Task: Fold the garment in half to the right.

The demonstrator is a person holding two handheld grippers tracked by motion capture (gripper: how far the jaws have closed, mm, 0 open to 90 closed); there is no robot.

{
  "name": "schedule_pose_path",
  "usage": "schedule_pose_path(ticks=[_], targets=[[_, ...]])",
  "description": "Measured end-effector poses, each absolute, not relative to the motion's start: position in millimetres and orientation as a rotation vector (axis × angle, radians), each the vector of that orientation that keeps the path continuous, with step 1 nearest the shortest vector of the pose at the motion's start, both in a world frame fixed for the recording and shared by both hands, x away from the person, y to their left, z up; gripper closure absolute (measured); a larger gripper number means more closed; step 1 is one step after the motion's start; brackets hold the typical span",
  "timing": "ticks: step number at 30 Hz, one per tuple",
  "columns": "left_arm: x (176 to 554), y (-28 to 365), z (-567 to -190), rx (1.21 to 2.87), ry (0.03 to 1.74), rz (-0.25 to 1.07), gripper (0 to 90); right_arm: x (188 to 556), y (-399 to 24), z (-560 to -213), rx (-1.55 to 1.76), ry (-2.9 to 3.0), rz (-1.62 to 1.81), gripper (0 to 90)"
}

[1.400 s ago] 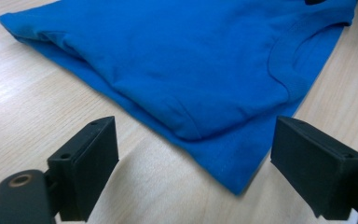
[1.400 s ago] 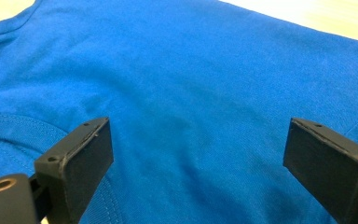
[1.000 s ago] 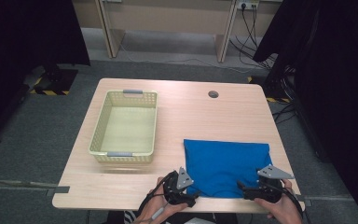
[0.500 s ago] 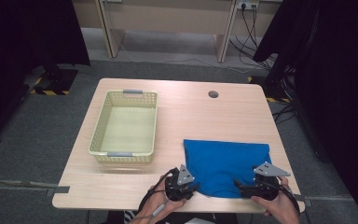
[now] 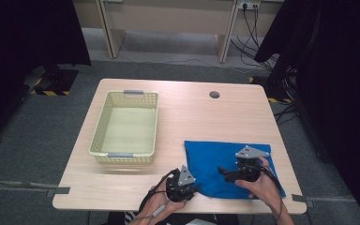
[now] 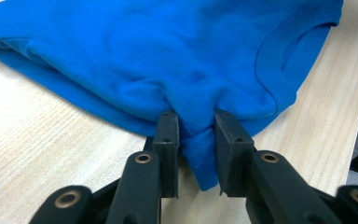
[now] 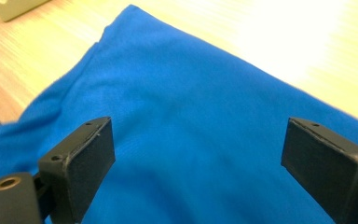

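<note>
Tabletop point(image 5: 192, 117) is light wood, rectangular, with a small round cable port point(image 5: 214, 94) near its far edge, right of centre. Blue T-shirt point(image 5: 225, 161) lies folded flat in the near right quarter of the tabletop, its near edge close to the near edge of the tabletop, its right side short of the right edge; in the left gripper view the ribbed collar point(image 6: 279, 70) faces up on the side nearest the tabletop edge. Pale yellow mesh basket point(image 5: 127, 126), with grey handles at both short ends, sits on the left half of the tabletop, long axis running near to far, well apart from the shirt. Left gripper point(image 5: 190, 188) rests at the near left corner of the shirt, held low at the near edge of the tabletop; its jaws have just been closing and now pinch a bunched fold of the shirt's edge, blue fabric pressed between the two pads point(image 6: 168, 140) and hanging out below them. Right gripper point(image 5: 225, 172) hovers over the middle of the shirt's near half, pointing left toward the other gripper; its jaws stand wide apart, pads point(image 7: 91, 161) clear of the fabric, nothing held
</note>
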State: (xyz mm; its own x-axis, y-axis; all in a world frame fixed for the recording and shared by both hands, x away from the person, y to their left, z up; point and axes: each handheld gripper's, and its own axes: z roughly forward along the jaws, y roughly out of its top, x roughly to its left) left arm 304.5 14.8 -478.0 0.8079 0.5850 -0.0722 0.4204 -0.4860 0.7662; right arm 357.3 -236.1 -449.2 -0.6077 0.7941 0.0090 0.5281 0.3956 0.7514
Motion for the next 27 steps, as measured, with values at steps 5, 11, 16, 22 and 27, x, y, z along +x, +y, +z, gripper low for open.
schedule_pose_path(ticks=[5, 11, 16, 22, 27], targets=[[304, 14, -478, 2.155, 0.742, 0.246, 73.1, 368, -225, -445, 1.125, 2.312, 1.068, 9.6], [304, 15, -478, 2.150, 0.749, 0.243, 73.2, 379, -216, -444, 1.113, 2.317, 1.076, 10.1], [304, 15, -479, 2.143, 0.747, 0.243, 73.4, 389, -206, -444, 1.103, 2.332, 1.084, 11.5], [304, 16, -479, 2.142, 0.742, 0.241, 73.5, 399, -192, -444, 1.084, 2.348, 1.082, 13.0], [304, 16, -479, 2.140, 0.738, 0.247, 73.5, 407, -180, -442, 1.072, 2.354, 1.088, 14.3]])
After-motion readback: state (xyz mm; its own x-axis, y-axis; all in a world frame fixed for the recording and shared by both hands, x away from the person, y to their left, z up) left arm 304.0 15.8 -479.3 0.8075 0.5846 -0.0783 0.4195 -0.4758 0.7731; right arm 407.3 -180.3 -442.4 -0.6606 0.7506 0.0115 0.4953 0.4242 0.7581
